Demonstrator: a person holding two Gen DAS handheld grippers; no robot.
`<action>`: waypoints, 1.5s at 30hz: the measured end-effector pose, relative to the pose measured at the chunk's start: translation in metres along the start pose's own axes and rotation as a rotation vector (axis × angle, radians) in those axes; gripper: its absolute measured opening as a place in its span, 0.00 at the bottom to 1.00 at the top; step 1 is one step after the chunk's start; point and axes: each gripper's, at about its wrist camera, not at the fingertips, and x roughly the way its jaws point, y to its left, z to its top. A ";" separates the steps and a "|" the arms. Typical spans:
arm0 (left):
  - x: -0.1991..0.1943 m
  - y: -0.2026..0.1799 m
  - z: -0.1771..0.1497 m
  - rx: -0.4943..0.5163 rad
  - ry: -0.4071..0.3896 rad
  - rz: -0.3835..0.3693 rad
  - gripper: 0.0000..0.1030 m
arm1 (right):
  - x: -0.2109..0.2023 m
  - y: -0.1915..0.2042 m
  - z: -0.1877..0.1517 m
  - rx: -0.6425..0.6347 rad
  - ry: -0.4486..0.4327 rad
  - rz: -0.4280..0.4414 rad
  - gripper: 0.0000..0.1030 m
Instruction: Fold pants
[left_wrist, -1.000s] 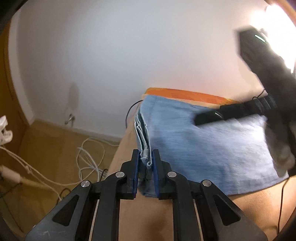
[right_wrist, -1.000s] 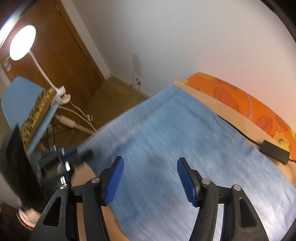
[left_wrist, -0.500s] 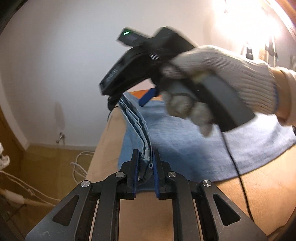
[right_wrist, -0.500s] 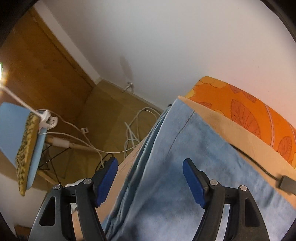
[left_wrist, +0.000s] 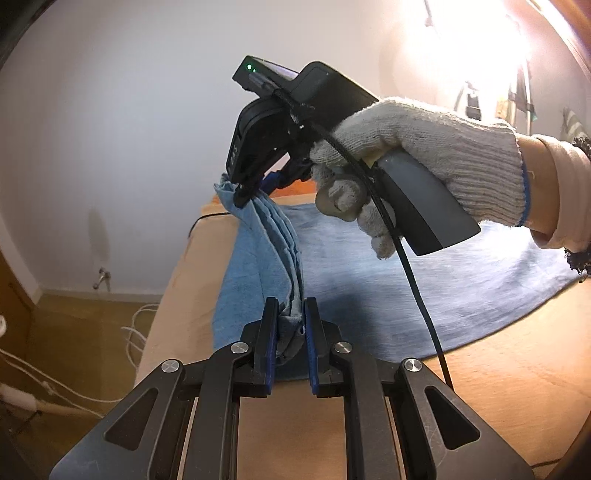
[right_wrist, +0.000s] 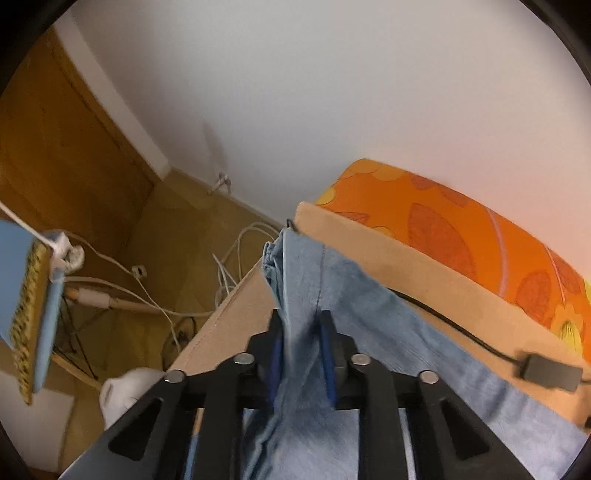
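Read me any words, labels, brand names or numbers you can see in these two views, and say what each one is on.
No text can be read in either view.
Side of the right tool: small pale marks on its black housing, too small and blurred to read.
Yellow patterned panel at the left edge of the right wrist view: dark markings, blurred; cannot tell if they are letters.
Blue pants, left tool: no label visible.

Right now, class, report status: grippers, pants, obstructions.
Left gripper and right gripper shut on light-blue denim pants. Edge lifted off tan table. Black cable alongside.
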 end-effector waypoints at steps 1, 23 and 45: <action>0.000 -0.003 0.001 0.009 0.004 -0.005 0.12 | -0.006 -0.004 -0.002 0.009 -0.012 0.007 0.11; -0.003 -0.029 0.007 -0.005 0.036 -0.100 0.11 | -0.084 -0.061 -0.055 0.043 -0.096 0.008 0.04; -0.003 0.031 -0.001 0.014 0.126 -0.165 0.08 | -0.106 -0.085 -0.096 0.104 -0.108 0.050 0.04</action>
